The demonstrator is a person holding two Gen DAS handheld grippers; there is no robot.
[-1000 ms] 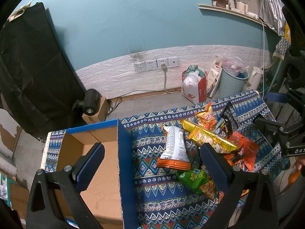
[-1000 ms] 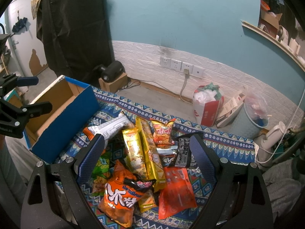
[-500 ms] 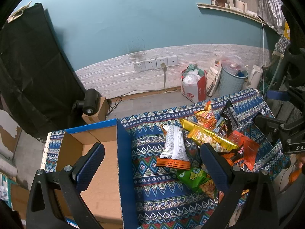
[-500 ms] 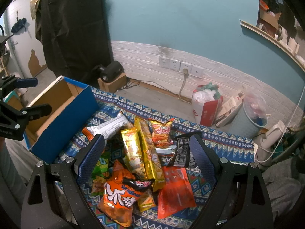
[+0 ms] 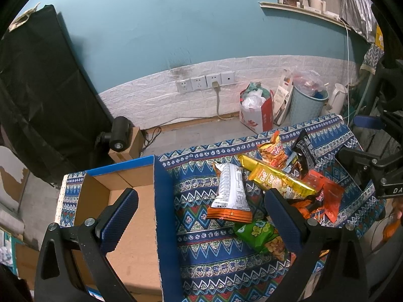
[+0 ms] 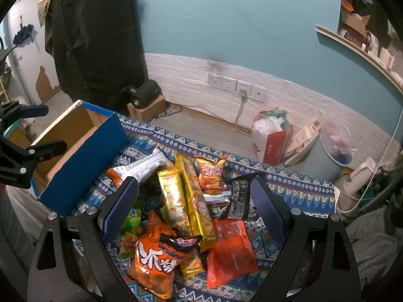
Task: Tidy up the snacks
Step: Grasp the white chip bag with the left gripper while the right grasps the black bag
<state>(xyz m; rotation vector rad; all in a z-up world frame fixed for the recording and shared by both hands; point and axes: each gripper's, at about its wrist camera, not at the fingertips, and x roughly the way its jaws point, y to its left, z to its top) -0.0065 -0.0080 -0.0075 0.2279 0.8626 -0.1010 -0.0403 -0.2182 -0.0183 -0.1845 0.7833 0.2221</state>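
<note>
A heap of snack packets lies on a blue patterned cloth (image 5: pixel 201 229): a white and orange bag (image 5: pixel 230 193), a long gold pack (image 5: pixel 277 178), a green bag (image 5: pixel 259 234), an orange bag (image 6: pixel 158 256), a red pouch (image 6: pixel 230 249) and a black packet (image 6: pixel 238 200). An empty blue-sided cardboard box (image 5: pixel 126 216) stands left of the heap. My left gripper (image 5: pixel 201 216) hangs open over the box's right wall. My right gripper (image 6: pixel 194 206) hovers open above the heap, holding nothing.
Beyond the table's far edge are a floor, a wall with sockets (image 5: pixel 205 81), a red and white bag (image 5: pixel 255 112), a pale blue bin (image 5: pixel 306 105) and a white kettle (image 6: pixel 360 173). A black lamp head (image 5: pixel 119 136) sits on a small carton behind the box.
Both grippers have drifted only slightly; the views are nearly the same. No snack has moved.
</note>
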